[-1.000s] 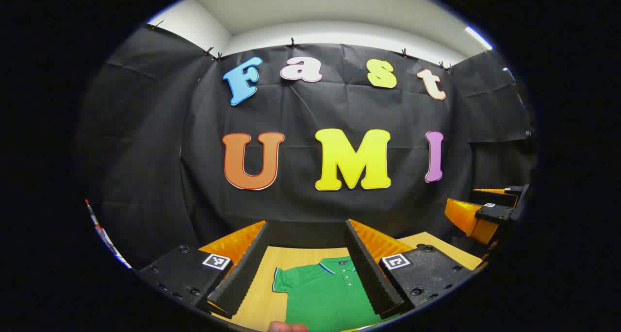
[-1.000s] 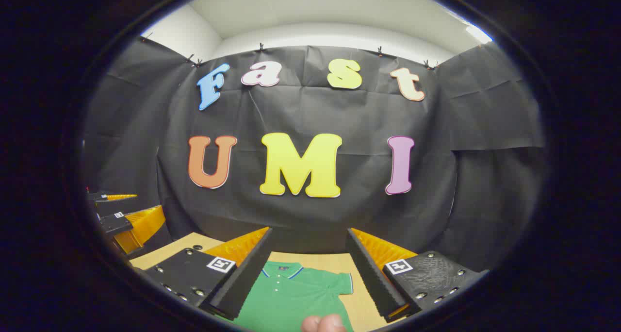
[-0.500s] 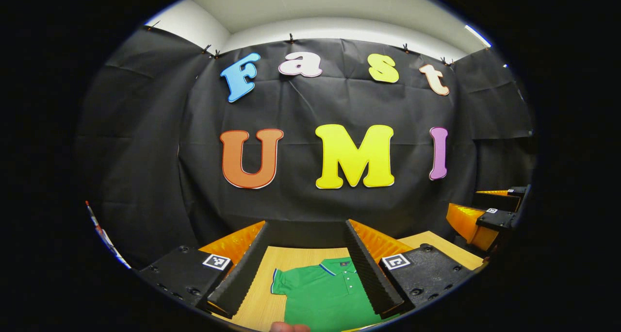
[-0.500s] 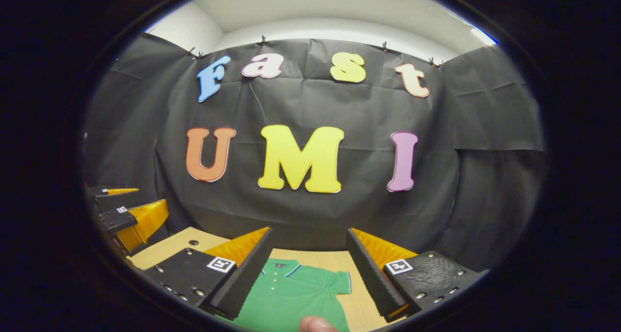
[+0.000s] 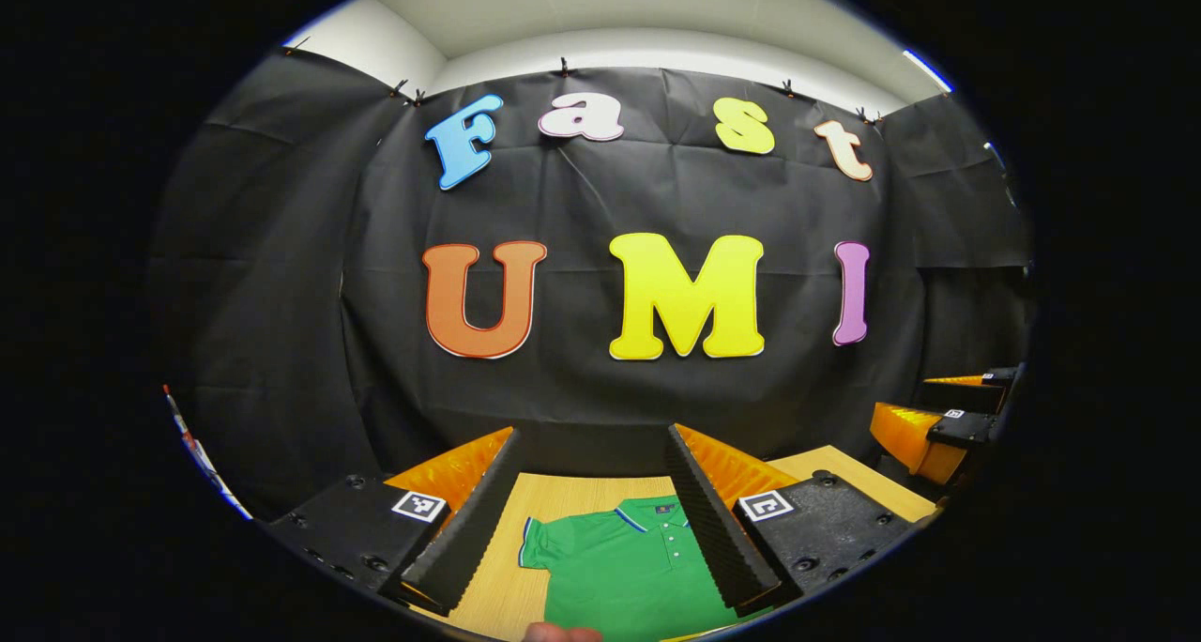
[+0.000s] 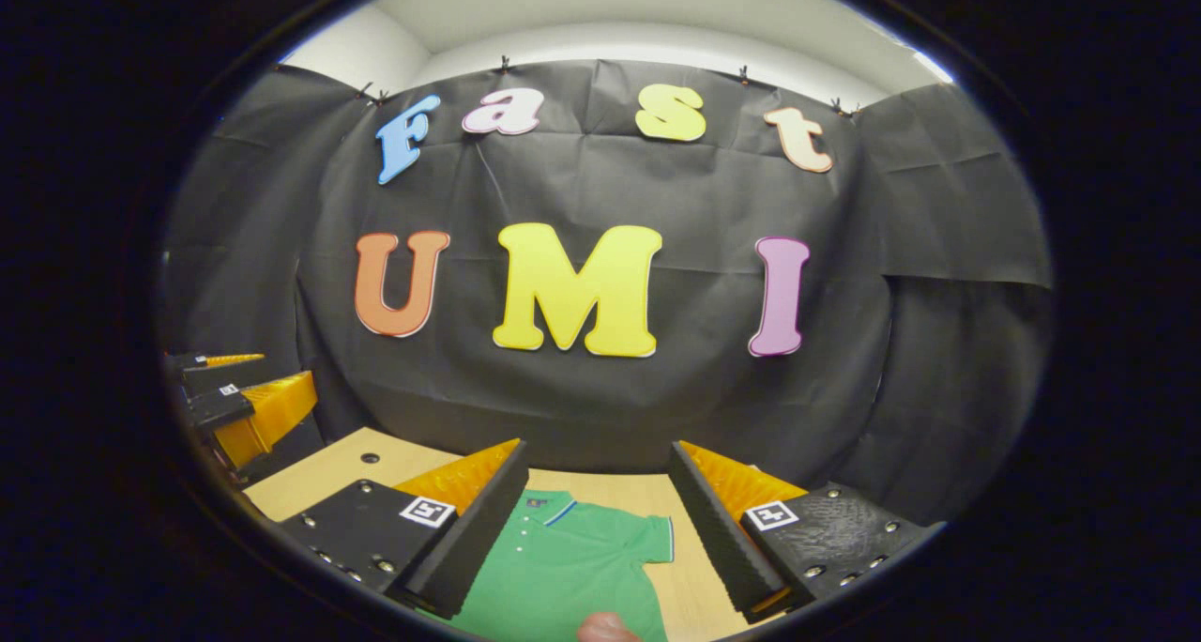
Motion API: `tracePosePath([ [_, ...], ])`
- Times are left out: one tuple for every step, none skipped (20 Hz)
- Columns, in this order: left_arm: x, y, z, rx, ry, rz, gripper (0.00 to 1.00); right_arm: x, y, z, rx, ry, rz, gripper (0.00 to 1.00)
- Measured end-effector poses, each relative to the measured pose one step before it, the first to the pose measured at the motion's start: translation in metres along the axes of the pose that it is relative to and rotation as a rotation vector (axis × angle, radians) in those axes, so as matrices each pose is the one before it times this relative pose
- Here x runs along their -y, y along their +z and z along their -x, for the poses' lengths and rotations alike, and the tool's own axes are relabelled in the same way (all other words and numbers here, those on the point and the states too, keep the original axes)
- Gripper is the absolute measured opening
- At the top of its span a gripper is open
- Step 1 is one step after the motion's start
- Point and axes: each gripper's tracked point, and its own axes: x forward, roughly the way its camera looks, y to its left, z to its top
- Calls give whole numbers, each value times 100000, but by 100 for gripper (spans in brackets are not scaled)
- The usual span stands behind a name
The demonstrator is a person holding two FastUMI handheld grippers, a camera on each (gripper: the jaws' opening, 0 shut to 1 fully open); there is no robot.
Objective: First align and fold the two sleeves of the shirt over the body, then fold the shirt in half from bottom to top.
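Lying flat on a pale wooden table [image 5: 572, 501], a green shirt [image 5: 624, 567] is spreading both short sleeves out to the sides, collar pointing toward the back wall and buttons facing up. The left gripper [image 5: 593, 501] is hovering above the table with its fingers standing wide apart and holding nothing, framing the shirt's collar and one sleeve between them in the left gripper view. The right gripper [image 6: 598, 520] is hovering the same way, fingers spread wide and empty, with the shirt's [image 6: 563, 567] collar and other sleeve showing between them in the right gripper view. A fingertip [image 6: 605, 628] is peeking in at the bottom edge there. Each gripper is appearing off to the side of the other's view, beyond the table's edge. The table is running up to a wrinkled black cloth [image 5: 281, 276] that is hanging clipped along its top, wrapping the booth on three sides. Above the cloth, a white wall [image 6: 610, 51] and ceiling are showing, with a light strip glowing at the upper right.
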Motion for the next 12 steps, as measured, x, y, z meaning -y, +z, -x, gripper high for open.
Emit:
tracePosePath([
  [-59,-117,-103,-115,-154,95,97,273,-185,-59,-627,-17,-324,96],
  [115,82,-28,-89,244,-103,97,227,42,-69,-265,-99,-307,96],
  [-68,46,-70,100,269,-52,97,307,-13,45,-114,-235,-216,96],
  [25,-146,-88,-115,87,-23,97,218,58,-106,-92,-107,-50,96],
  [-34,-48,-35,-112,10,94,97,83,-80,-65,-198,-113,-105,96],
  [-1,-149,-105,-520,228,93,97,50,-139,-177,-483,128,-11,96],
  [-86,-239,-100,-676,413,-49,97,-135,-218,-89,-525,629,43,96],
  [-144,-329,-132,-711,326,-50,97,54,-140,-305,-628,464,542,96],
  [-206,-223,-114,-601,522,-116,97,284,-312,-267,-732,389,531,96],
  [-99,-176,-36,-522,254,41,97,409,-421,-562,-1066,176,170,96],
  [-23,-234,-49,-622,36,122,97,568,-584,-472,-1597,73,-269,96],
  [9,-300,-84,-808,91,116,97,709,-808,-917,-2000,-566,57,97],
])
